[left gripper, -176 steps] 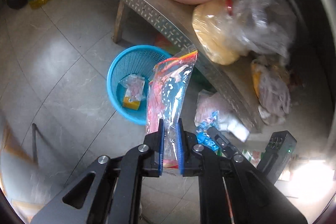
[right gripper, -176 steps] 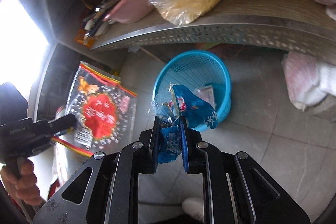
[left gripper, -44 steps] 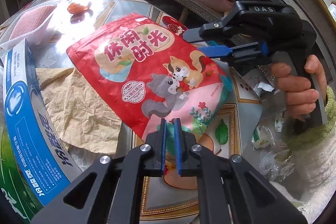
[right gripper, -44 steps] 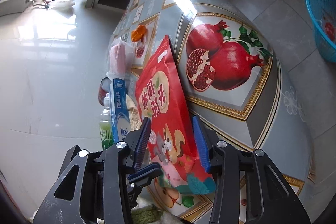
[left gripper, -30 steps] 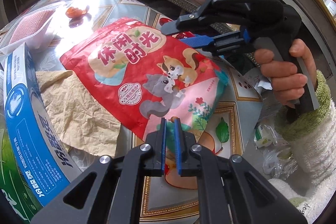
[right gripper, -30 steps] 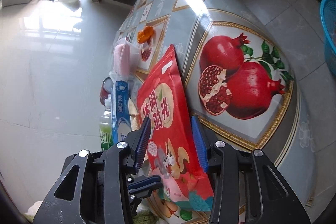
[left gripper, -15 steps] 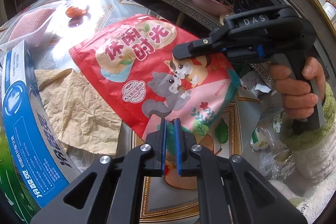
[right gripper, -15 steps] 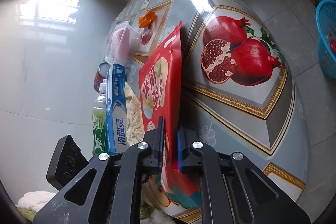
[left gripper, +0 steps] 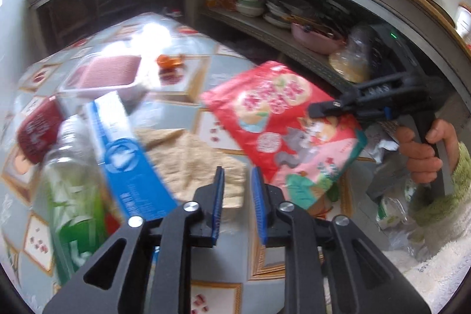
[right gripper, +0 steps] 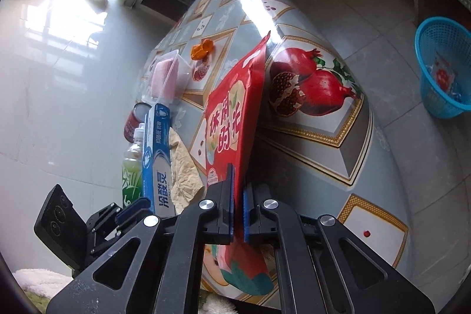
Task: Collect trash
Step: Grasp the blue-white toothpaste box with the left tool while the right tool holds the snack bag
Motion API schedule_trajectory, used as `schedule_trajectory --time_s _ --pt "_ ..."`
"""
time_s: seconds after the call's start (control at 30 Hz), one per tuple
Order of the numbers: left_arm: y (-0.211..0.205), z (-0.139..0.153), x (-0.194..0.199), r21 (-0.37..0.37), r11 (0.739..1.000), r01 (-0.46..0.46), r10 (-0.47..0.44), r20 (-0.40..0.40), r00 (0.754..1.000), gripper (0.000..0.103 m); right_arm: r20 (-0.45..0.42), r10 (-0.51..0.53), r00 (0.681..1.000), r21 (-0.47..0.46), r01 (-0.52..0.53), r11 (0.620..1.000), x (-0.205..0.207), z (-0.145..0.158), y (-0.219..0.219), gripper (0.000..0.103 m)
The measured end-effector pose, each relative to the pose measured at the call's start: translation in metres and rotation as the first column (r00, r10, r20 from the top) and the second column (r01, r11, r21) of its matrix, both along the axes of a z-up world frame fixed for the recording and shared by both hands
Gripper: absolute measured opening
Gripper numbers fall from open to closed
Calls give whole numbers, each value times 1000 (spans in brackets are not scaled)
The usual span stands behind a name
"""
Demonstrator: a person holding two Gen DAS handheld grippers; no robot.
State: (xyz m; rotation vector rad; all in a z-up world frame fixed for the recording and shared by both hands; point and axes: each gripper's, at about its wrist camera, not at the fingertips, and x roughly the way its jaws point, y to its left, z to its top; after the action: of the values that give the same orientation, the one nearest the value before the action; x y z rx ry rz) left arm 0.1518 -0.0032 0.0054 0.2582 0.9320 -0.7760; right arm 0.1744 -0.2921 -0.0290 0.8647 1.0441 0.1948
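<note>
Left fingers [left gripper: 237,181] just released red snack bag [right gripper: 235,119]; right fingers [right gripper: 238,196] clench it

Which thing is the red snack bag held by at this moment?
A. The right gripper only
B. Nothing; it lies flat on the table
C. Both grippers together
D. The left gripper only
A. The right gripper is shut on the red snack bag, which stands up between its pads, while the left gripper is opening with nothing between its pads, and the bag hangs off to its side.
</note>
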Motion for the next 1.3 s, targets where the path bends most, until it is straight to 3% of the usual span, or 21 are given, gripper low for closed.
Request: schedule_trajectory --time_s 0.13,0.27,0.37,0.47,0.67,1.13,1.3 --pt "22 7 22 22 992 -128 128 3 992 50 -1 -10 1000 12 11 1000 -2 -3 0 3" --pt "32 12 44 36 973 -228 228 -22 973 57 3 -17 1000 16 17 1000 -4 -2 1 4" --pt "42 11 54 10 963 -269 268 -94 959 58 5 -23 1000 -5 23 1000 -7 2 0 4" --pt "41 6 55 6 967 -254 252 -146 957 58 10 -33 999 -2 33 999 -11 3 -4 4" --pt "20 -9 66 47 963 -267 271 -168 948 58 11 -42 999 11 41 999 -13 1 -7 4" --pt "-1 -14 107 178 920 -350 359 -21 933 58 28 -32 999 30 32 999 -13 2 -6 5" --pt "0 -16 126 187 910 -371 384 -35 923 58 28 -31 999 38 30 999 -14 1 -8 5"
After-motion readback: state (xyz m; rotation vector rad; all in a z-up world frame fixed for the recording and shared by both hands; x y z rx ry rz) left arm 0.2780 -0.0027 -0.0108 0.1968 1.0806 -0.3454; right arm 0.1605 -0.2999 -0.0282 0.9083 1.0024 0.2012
